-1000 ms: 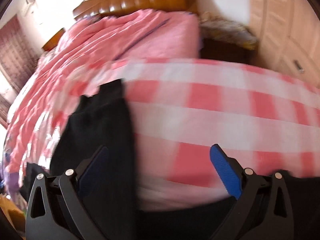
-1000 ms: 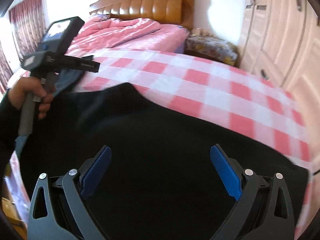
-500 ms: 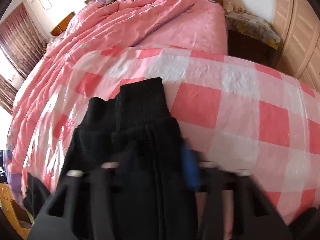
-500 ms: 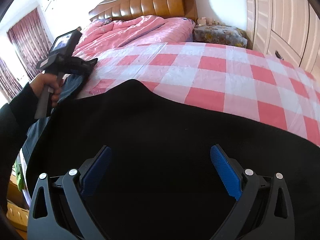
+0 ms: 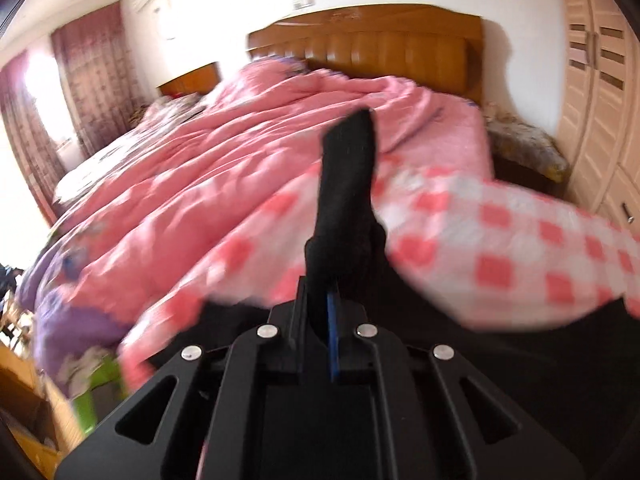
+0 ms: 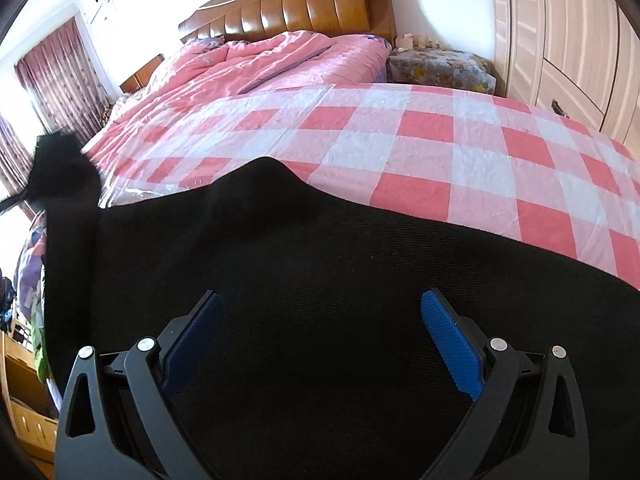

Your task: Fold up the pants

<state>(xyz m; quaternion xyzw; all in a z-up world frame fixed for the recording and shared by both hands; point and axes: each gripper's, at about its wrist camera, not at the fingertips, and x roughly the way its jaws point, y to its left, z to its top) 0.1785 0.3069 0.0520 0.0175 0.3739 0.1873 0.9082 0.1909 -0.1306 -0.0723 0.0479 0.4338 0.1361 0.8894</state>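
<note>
The left gripper (image 5: 330, 300) has its jaws closed together on a leg end of the black pants (image 5: 348, 196); the clamped fabric stands up from the fingers and rises in front of the camera, with the cuff uppermost. The left wrist view is motion-blurred, so finer detail of the grip cannot be told.

The right gripper (image 6: 320, 340) has its jaws spread wide apart, blue pads (image 6: 452, 344) facing each other, and holds nothing. It hovers over the main body of the pants (image 6: 300, 280), which lies spread on the pink-and-white checked sheet (image 6: 440, 136) at the foot of the bed. Whether the fingers touch the cloth cannot be told.

In the right wrist view, one leg of the pants is lifted at the left edge of the frame.

Beyond the checked sheet lies a crumpled pink quilt (image 6: 272, 64), backed by a wooden headboard (image 6: 300, 8). A covered nightstand (image 6: 440, 66) stands beside the bed, next to a pale wardrobe (image 6: 560, 32). Dark red curtains (image 6: 56, 76) hang at the left.
</note>
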